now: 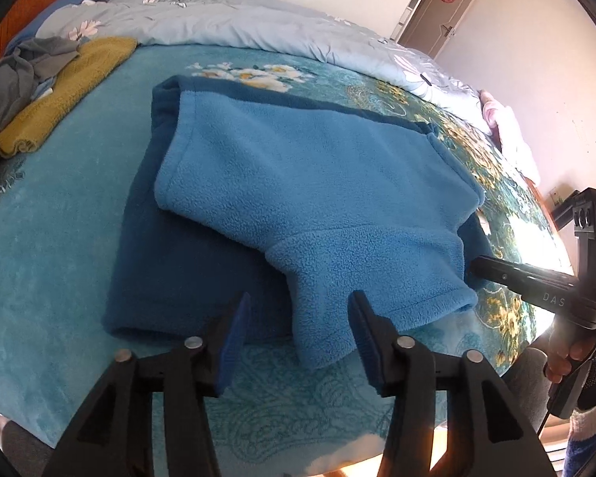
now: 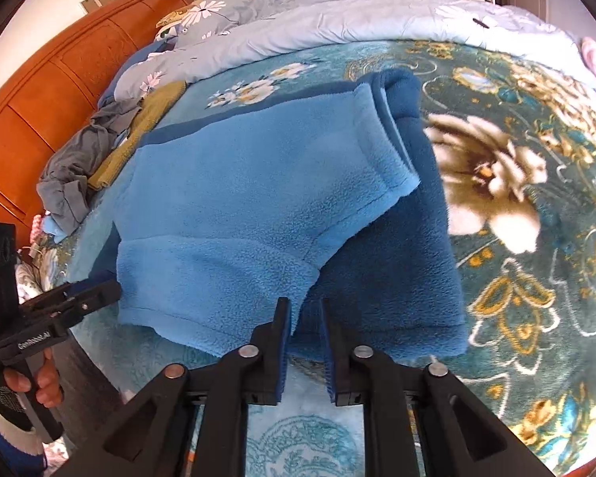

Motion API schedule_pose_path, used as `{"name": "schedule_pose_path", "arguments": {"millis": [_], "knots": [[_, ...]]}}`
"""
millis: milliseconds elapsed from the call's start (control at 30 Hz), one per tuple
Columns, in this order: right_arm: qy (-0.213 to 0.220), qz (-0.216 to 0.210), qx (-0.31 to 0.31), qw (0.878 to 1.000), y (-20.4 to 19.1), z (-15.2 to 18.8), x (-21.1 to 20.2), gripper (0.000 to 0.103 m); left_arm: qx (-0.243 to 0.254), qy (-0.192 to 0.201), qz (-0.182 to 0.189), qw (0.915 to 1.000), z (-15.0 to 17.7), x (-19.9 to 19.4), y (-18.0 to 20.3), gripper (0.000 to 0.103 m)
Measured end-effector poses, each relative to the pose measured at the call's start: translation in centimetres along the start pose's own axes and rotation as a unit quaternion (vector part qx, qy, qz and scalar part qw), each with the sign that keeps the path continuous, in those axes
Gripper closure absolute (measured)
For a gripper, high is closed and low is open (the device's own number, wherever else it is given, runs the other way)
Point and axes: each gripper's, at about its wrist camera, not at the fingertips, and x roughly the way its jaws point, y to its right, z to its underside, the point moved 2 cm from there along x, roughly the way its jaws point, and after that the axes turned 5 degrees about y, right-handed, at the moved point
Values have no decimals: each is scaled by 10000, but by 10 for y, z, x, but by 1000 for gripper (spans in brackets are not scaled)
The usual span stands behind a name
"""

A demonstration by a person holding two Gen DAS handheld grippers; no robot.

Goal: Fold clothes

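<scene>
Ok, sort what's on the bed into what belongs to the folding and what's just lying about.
Folding job:
- blue fleece garment, partly folded
- left gripper, open
- right gripper, open

Lying about:
- mustard knit
- grey clothing
- floral duvet
- teal blanket

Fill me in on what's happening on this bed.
A person with a gripper in each hand is folding a blue fleece garment on the teal floral blanket. Its lighter side is folded over the darker side. The left gripper and right gripper are both open at its near edge, gripping nothing. A mustard garment and grey clothes lie aside.
</scene>
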Motion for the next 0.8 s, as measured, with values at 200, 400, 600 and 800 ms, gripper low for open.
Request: {"name": "schedule_pose_path", "arguments": {"millis": [200, 400, 600, 800], "knots": [[345, 345, -475, 9977, -12, -10, -24, 50, 345, 359, -340, 9982, -30, -16, 1, 33], [655, 468, -867, 9930, -28, -20, -36, 31, 436, 554, -459, 9965, -49, -11, 11, 23], [895, 479, -847, 9912, -18, -25, -36, 9, 644, 682, -641, 9935, -59, -1, 28, 21], [846, 233, -82, 9961, 27, -34, -20, 1, 315, 494, -211, 9981, -70, 19, 40, 21]]}}
